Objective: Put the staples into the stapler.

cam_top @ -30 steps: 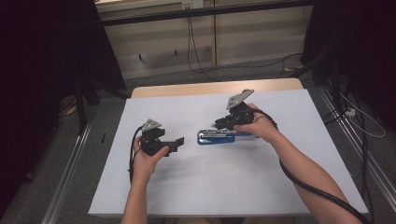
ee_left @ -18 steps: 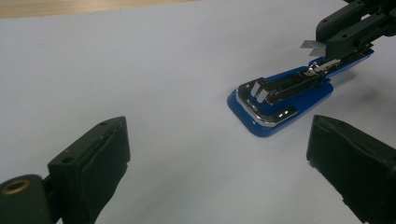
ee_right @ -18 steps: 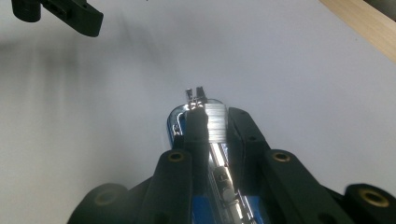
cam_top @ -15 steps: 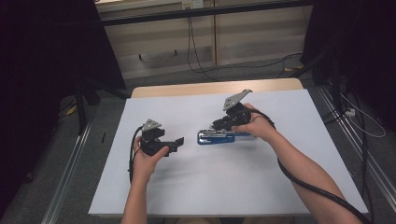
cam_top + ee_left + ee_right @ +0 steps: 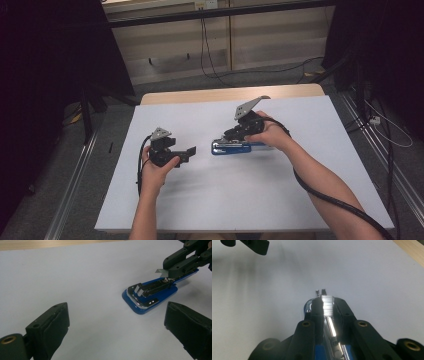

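Two hand-held grippers work over a white-covered table [image 5: 320, 165]. Nearest, the left gripper [image 5: 187, 151] hovers just above the sheet with its jaws spread wide and nothing between them, aimed toward a blue stapler [image 5: 235, 148] lying flat near the table's middle. Beyond it, the right gripper [image 5: 231, 136] bears down on the stapler, jaws drawn narrow around a small strip of staples [image 5: 327, 305] held over the open metal channel. To load it well, I judge the strip should be lowered straight into the channel and kept level, with the left gripper steadying the base. The stapler has a glossy blue base and a chrome magazine.
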Demonstrator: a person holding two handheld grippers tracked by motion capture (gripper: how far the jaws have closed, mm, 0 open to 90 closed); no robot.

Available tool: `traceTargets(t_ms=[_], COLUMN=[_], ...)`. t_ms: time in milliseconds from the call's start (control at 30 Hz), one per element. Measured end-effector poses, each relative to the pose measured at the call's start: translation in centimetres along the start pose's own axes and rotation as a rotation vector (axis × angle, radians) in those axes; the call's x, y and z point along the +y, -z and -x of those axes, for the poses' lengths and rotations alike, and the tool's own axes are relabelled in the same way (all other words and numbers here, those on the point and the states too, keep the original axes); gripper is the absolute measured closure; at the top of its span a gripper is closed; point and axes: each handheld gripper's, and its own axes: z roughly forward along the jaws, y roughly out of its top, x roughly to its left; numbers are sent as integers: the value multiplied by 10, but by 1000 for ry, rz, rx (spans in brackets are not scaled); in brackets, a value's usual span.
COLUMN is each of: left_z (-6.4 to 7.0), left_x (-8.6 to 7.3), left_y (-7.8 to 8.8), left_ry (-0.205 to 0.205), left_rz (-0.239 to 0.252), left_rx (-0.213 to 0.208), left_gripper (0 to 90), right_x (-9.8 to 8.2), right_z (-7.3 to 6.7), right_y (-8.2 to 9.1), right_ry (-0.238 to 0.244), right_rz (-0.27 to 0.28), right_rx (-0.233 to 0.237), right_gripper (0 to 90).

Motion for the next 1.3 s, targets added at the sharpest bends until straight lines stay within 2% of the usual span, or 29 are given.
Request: traceTargets(t_ms=[767,1300], left_z=[1,0], left_x=[0,-1], left_y=[0,-1], left_ry=[8,9], left_rz=[10,-1], left_rx=[-4,1], left_gripper=[63,62], right_x=[2,1], right_z=[2,5], right_y=[-14,-20], right_ry=[42,69], right_rz=[-17,-24], right_rx=[25,44], right_gripper=[791,792])
